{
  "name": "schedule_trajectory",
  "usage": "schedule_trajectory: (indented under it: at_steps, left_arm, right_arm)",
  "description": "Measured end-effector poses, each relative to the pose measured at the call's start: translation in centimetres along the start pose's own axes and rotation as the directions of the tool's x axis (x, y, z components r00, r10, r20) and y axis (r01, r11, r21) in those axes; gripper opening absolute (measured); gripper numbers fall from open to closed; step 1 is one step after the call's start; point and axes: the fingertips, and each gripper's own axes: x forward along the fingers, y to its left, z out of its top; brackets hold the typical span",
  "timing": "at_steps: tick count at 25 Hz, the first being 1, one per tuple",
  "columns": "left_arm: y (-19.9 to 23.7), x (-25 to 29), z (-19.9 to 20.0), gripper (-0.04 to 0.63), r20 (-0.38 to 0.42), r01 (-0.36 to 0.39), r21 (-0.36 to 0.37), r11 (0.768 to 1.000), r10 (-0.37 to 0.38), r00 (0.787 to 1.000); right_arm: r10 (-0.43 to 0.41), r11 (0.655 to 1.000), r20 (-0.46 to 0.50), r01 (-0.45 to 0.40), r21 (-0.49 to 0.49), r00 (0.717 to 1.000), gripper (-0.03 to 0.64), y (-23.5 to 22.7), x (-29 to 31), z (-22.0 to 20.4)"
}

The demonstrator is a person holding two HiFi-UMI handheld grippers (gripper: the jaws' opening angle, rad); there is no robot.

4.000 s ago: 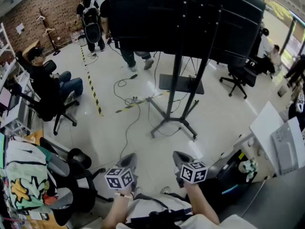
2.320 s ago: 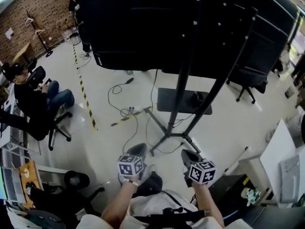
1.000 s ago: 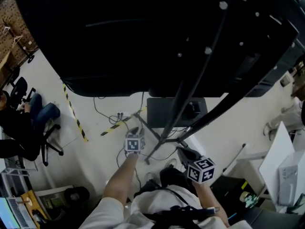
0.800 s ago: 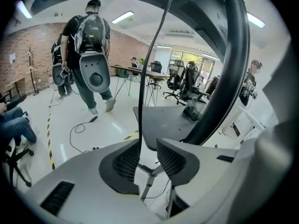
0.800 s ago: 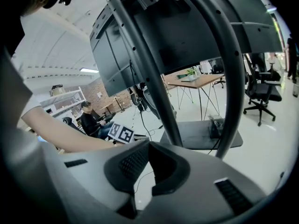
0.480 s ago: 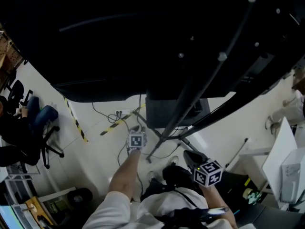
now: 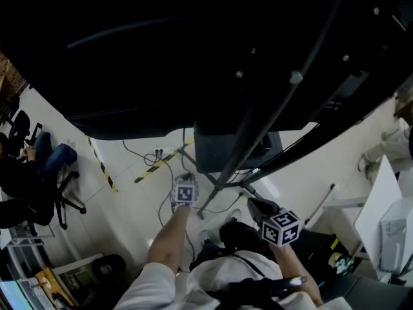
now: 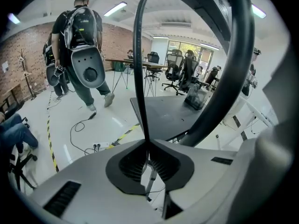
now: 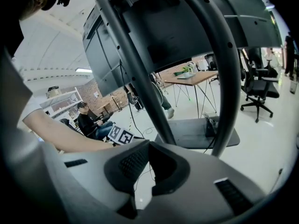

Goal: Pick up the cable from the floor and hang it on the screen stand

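Observation:
A thin black cable point(image 8: 138, 55) comes down from above into my left gripper point(image 8: 148, 148). Its jaws have just been closing and now pinch the cable between the pads. In the head view the left gripper point(image 7: 187, 176) reaches forward and down beside the foot of the screen stand point(image 7: 258, 134), next to its dark base plate point(image 7: 222, 152). The stand's black poles point(image 8: 233, 69) rise close on the right of the left gripper view. My right gripper point(image 7: 256, 206) stays near my body, shut point(image 9: 149, 160), with nothing between its pads. The big dark screen point(image 7: 193, 44) hangs overhead.
More cables and a power strip point(image 7: 161, 152) lie on the pale floor beside yellow-black tape point(image 7: 103, 168). A person with a backpack point(image 8: 79, 36) walks away beyond the stand. Another person sits on a chair point(image 7: 29, 173) at left. A white desk point(image 7: 381, 205) stands at right.
I have come from well back right up under the screen. My left arm has stretched out and down to the stand's foot. The right gripper has stayed close to my body.

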Motion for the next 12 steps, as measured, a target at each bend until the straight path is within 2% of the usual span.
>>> schedule_trajectory:
  at_steps: [6,12]
  left_arm:
    - [-2.6,-3.8,-0.2,0.021,0.066,0.054,-0.005,0.999,-0.054,0.996]
    - [-5.9,-8.3,-1.1,0.021,0.105,0.112,0.011,0.994,-0.113,0.988]
  right_arm:
    - [0.001,1.0,0.011,-0.001,-0.011,1.0,0.008,0.9,0.5,0.0]
    - [-0.049,0.999,0.043,0.048,0.015,0.998,0.008,1.8,0.2,-1.8]
